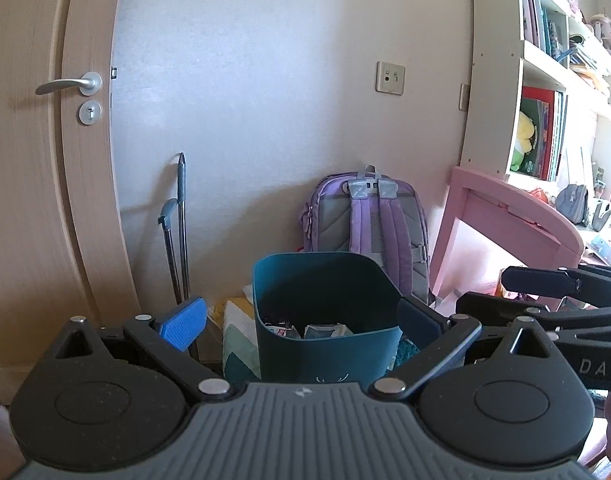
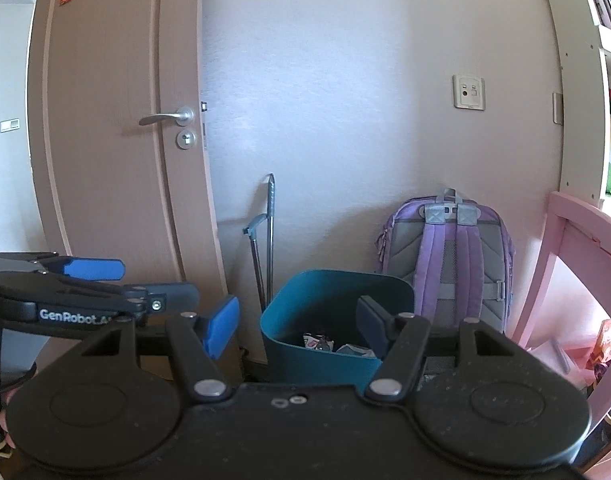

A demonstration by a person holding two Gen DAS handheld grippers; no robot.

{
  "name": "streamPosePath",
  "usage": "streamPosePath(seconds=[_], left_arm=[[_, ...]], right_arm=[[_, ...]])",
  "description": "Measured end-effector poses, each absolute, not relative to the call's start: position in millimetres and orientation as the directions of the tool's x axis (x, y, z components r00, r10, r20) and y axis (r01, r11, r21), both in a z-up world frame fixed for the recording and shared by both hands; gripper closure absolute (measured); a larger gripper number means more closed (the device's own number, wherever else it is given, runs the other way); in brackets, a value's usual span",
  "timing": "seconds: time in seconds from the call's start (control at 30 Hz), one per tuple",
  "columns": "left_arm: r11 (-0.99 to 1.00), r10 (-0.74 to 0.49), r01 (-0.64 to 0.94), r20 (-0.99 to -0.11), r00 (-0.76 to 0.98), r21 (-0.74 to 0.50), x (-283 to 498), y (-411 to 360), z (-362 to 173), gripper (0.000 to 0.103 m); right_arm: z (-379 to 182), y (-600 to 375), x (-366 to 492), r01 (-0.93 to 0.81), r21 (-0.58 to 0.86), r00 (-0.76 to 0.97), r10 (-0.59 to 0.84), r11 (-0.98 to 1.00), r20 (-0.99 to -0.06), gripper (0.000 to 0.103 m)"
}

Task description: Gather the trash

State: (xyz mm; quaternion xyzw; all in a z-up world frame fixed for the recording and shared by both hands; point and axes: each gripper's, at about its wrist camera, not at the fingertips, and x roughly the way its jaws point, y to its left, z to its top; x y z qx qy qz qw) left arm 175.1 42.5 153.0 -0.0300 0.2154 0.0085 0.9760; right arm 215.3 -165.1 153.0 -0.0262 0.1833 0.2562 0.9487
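Note:
A teal trash bin stands on the floor by the wall, with crumpled wrappers lying in its bottom. In the left wrist view my left gripper is open and empty, short of the bin, which shows between its blue pad and dark pad. My right gripper reaches in from the right edge. In the right wrist view the bin sits ahead, wrappers inside. My right gripper is open with nothing in it. My left gripper is beside it on the left, also open.
A purple backpack leans on the wall behind the bin. Two metal handles lean left of it, next to a shut wooden door. A pink desk and a bookshelf fill the right. Patterned cloth lies left of the bin.

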Motion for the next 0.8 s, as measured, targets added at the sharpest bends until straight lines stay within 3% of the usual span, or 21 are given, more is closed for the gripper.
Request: streamPosePath(seconds=[0.8], left_arm=[[0.999, 0.02, -0.031, -0.401, 0.916, -0.02, 166.8, 34.2, 151.9, 0.001]], right_arm=[[153.7, -165.7, 208.0, -0.523, 0.055, 0.786, 0.506, 0.851, -0.354, 0.038]])
